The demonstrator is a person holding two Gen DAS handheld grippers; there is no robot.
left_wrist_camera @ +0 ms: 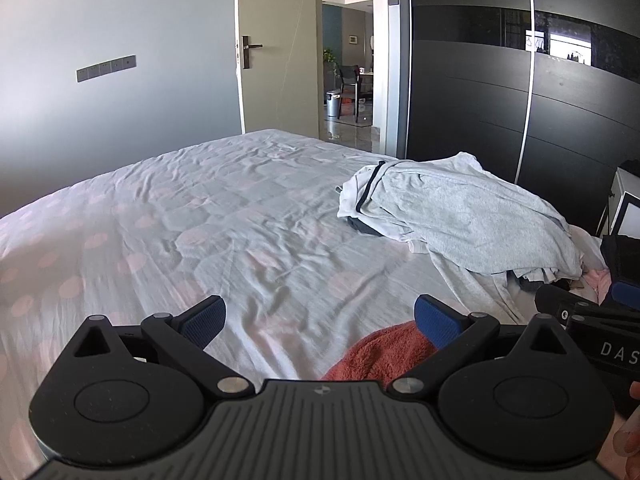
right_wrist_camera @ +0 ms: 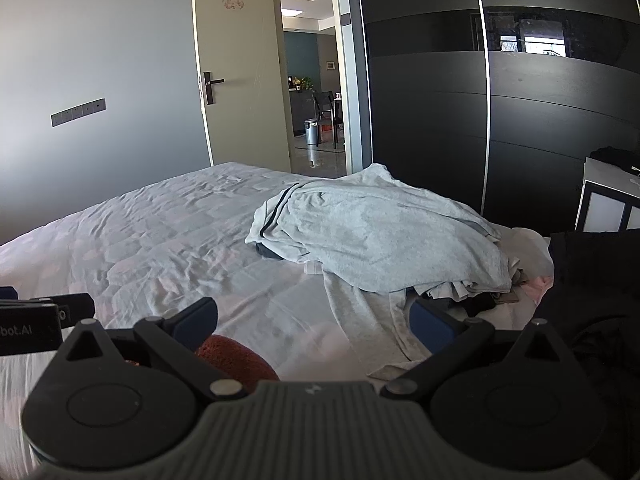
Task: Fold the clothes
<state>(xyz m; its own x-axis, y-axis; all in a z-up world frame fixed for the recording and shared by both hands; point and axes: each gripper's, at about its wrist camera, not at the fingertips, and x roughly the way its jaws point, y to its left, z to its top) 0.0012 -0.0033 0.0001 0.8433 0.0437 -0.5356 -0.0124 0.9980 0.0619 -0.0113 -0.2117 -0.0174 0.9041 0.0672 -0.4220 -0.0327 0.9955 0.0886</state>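
- Here, the left gripper (left_wrist_camera: 320, 320) hung low over the bed (left_wrist_camera: 192, 216), its blue-padded fingers (left_wrist_camera: 202, 322) spread wide apart and gripping nothing.
- Just under its right finger, at about 5 o'clock in the left wrist view, a rust-red fuzzy cloth (left_wrist_camera: 380, 354) lay on the sheet; the pad seemed to sit just above it, though whether it touched could not be told.
- The right gripper (right_wrist_camera: 314, 322) was likewise spread wide, with no fabric between its fingers (right_wrist_camera: 198, 320).
- In the right wrist view the same red cloth (right_wrist_camera: 236, 360) showed at about 7 o'clock, beside the left finger.
- The pile of clothes (left_wrist_camera: 452, 208) sat on the bed at roughly 2 o'clock from the left gripper, well apart from it; a light grey garment (right_wrist_camera: 380, 232) with a dark stripe draped over the top, and darker pieces peeked out beneath.
- From the right gripper the pile lay nearer, at about 1 o'clock, and a pale sleeve or leg (right_wrist_camera: 368, 320) trailed down the sheet toward the right finger.
- Each gripper's body edged into the other's view: the right one (left_wrist_camera: 592, 328) at 3 o'clock, the left one (right_wrist_camera: 36, 320) at 9 o'clock.
- A dark wardrobe (left_wrist_camera: 480, 92) stood behind the pile, and an open door (left_wrist_camera: 276, 52) stood at 12 o'clock.
- Part of a hand (left_wrist_camera: 626, 428) showed at the lower right edge of the left view.
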